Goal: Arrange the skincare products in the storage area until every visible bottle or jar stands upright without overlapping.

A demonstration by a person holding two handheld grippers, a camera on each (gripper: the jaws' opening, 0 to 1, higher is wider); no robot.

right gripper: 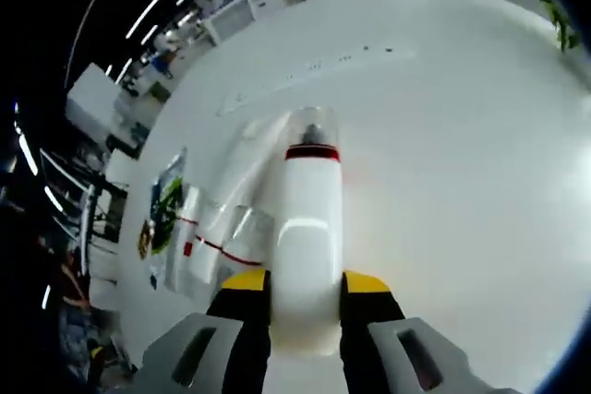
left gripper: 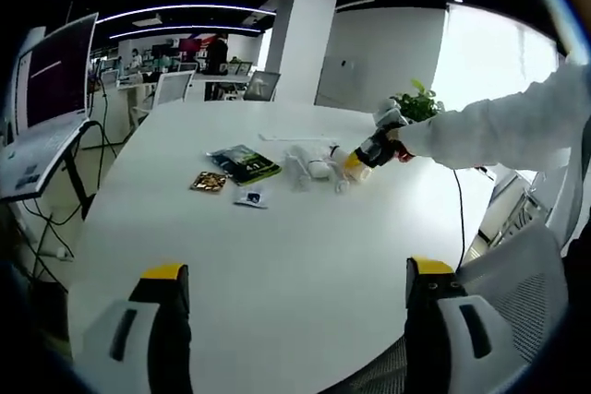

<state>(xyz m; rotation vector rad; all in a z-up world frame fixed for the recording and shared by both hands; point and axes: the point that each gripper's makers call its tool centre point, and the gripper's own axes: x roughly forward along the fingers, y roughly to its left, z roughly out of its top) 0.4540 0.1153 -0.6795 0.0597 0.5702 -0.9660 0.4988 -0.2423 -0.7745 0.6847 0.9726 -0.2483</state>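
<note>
Left gripper [left gripper: 295, 294]: hovering over the near edge of the table [left gripper: 277, 246], jaws standing spread wide with nothing between them
Right gripper [right gripper: 303, 285]: jaws pressing on both sides of a white bottle [right gripper: 307, 256]; seen in the left gripper view [left gripper: 367, 152] reaching in from the right at the end of a white sleeve [left gripper: 499, 126]
Bottle: lying along the jaws, its clear cap [right gripper: 312, 128] with a dark red band pointing away from the camera, over the tabletop
Other products: white tubes [right gripper: 208, 242] with red stripes lying flat to the left of the bottle; in the left gripper view they are showing as a pale cluster [left gripper: 309, 168] at mid-table
Packets: a green packet [left gripper: 244, 163], a gold packet [left gripper: 209, 182] and a small sachet [left gripper: 251, 197] lying flat just left of the cluster
Plant [left gripper: 417, 103]: sitting at the far right edge of the table
Laptop [left gripper: 46, 108]: standing open on a stand at far left
</note>
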